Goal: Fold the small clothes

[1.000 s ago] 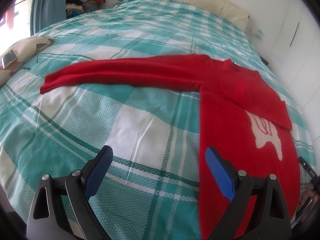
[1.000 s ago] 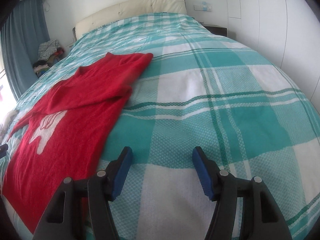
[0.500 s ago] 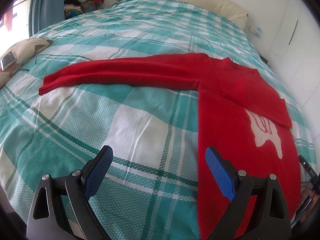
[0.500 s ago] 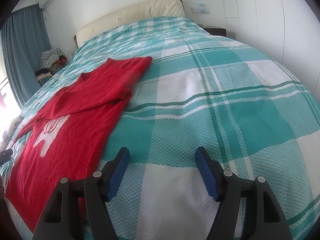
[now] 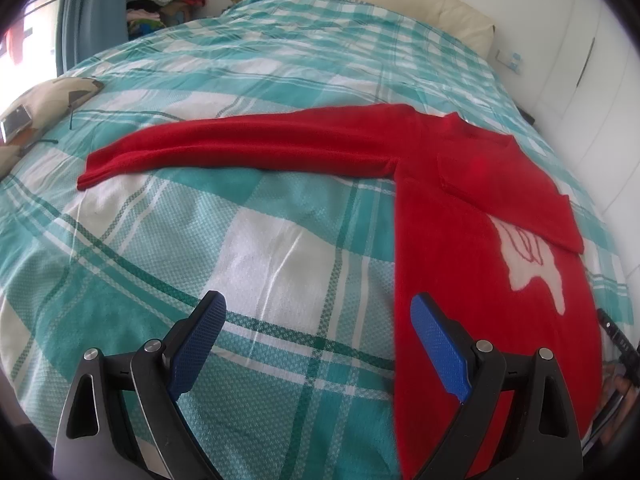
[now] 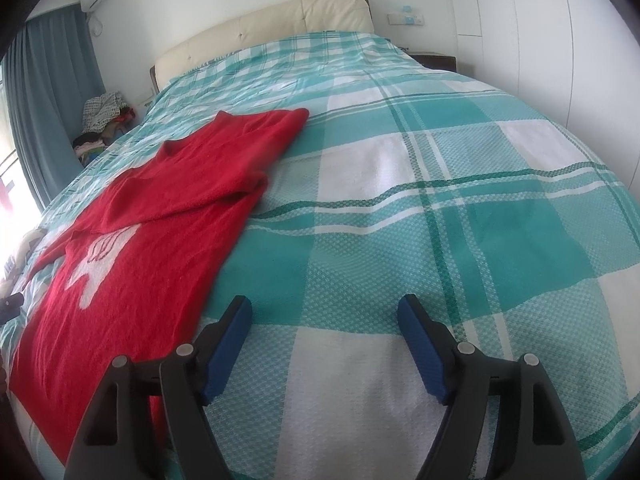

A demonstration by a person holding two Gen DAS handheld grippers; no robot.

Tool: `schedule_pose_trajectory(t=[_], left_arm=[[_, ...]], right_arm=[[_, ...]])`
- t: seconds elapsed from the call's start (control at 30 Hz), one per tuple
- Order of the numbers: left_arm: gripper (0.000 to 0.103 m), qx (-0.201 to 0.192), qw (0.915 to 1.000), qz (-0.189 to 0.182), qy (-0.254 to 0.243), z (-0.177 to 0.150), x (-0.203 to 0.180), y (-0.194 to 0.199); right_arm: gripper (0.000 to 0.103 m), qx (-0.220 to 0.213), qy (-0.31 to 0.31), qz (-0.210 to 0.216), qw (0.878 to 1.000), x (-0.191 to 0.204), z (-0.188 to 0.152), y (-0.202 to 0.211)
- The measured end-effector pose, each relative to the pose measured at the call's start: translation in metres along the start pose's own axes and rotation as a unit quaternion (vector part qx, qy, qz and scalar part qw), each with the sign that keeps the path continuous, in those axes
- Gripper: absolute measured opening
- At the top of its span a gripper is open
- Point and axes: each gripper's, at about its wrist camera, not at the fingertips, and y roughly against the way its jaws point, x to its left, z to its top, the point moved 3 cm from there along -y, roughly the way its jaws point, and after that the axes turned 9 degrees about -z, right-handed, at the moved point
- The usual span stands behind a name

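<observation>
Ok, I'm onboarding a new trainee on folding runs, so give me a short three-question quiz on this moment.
1. True or false: one sleeve of the red sweater is already folded across its chest.
2. Where does the other sleeve lie? A) spread straight out on the bedspread B) tucked under the body C) between the left gripper's jaws
3. Fill in: the right gripper has its jaws ____, with only bedspread between them.

Key: 1 true; 2 A; 3 open. The right jaws have just been opening; the left gripper is open too.
</observation>
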Motion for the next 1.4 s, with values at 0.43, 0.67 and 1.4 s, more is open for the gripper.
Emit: schedule_pose_trajectory(t=[0.43, 0.67, 1.4], left_arm=[[0.095, 0.001, 1.0, 0.001, 0.0, -0.0012, -0.0009, -0.0005], [0.095, 0.007, 1.0, 0.006, -0.002, -0.0035, 0.0019, -0.0038], [0.095, 0.011, 0.9999, 0.009, -0.002, -0.0041, 0.0025, -0.0065]], right_arm=[[0.078, 0.002, 0.003, 0.0, 1.0, 0.0012, -0.0011, -0.0013], [0.079, 0.002, 0.003, 0.0, 1.0, 0.0015, -0.0015, -0.0011], [0.08, 0.002, 0.004, -0.001, 1.0, 0.0024, -0.0022, -0.0013]])
